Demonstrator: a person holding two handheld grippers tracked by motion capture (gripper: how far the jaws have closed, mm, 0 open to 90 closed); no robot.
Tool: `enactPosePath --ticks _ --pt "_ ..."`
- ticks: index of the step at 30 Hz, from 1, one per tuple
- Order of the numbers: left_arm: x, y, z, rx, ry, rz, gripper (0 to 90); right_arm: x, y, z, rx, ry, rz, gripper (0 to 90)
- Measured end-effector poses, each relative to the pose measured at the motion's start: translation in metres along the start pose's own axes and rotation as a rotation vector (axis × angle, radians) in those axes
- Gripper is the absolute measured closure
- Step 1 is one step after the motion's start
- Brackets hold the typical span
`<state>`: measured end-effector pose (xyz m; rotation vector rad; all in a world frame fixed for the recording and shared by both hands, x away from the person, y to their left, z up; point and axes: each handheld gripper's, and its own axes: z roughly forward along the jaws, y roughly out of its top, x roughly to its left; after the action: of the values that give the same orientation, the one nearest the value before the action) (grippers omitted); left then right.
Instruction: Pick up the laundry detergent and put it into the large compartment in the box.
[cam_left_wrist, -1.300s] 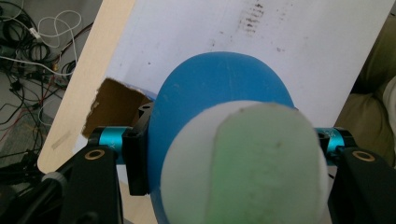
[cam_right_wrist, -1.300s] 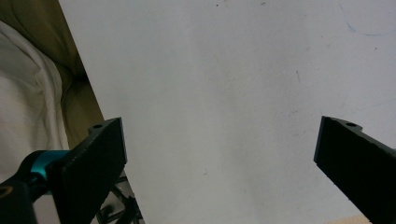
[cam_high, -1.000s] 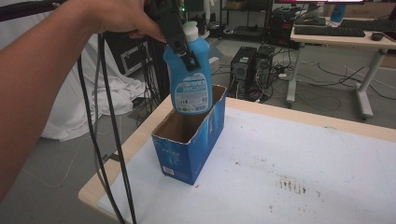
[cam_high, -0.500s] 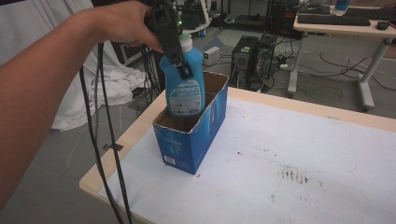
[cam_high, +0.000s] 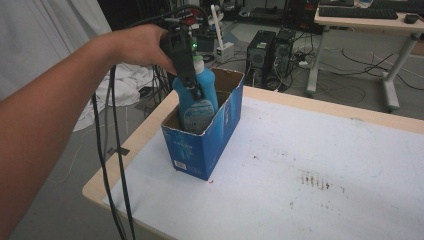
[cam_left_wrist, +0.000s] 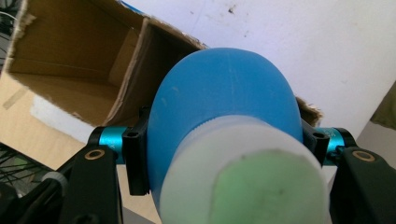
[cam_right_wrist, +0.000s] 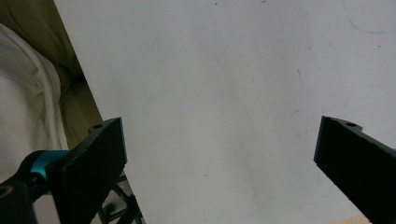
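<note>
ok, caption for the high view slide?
Left hand-held gripper holding blue plastic bottle partway inside open blue cardboard box.

The tabletop (cam_high: 320, 165) is white on top, with a light wood rim showing along its left and far edges. A blue cardboard box (cam_high: 200, 147) stands right on it, close to the left edge and near the far left corner. The box is open at the top and brown inside. Its long side runs from the far edge toward the near side. Small dark smudges (cam_high: 312, 179) mark the white top to the right of the box, well apart from it. A tiny red speck (cam_high: 212, 182) lies just beside the box's near corner.
</note>
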<state>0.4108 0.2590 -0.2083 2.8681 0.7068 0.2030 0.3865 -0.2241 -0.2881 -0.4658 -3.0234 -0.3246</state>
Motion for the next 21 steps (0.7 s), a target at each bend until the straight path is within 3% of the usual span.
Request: enactPosePath --ticks 13,21 --pt "0.005 -0.009 0.042 0.041 -0.018 -0.020 37.9 -0.003 0.001 0.003 0.009 0.009 0.001 1.5" --pt "0.005 -0.010 0.057 0.060 -0.022 -0.021 37.9 -0.004 0.002 0.004 0.012 0.010 0.006 1.5"
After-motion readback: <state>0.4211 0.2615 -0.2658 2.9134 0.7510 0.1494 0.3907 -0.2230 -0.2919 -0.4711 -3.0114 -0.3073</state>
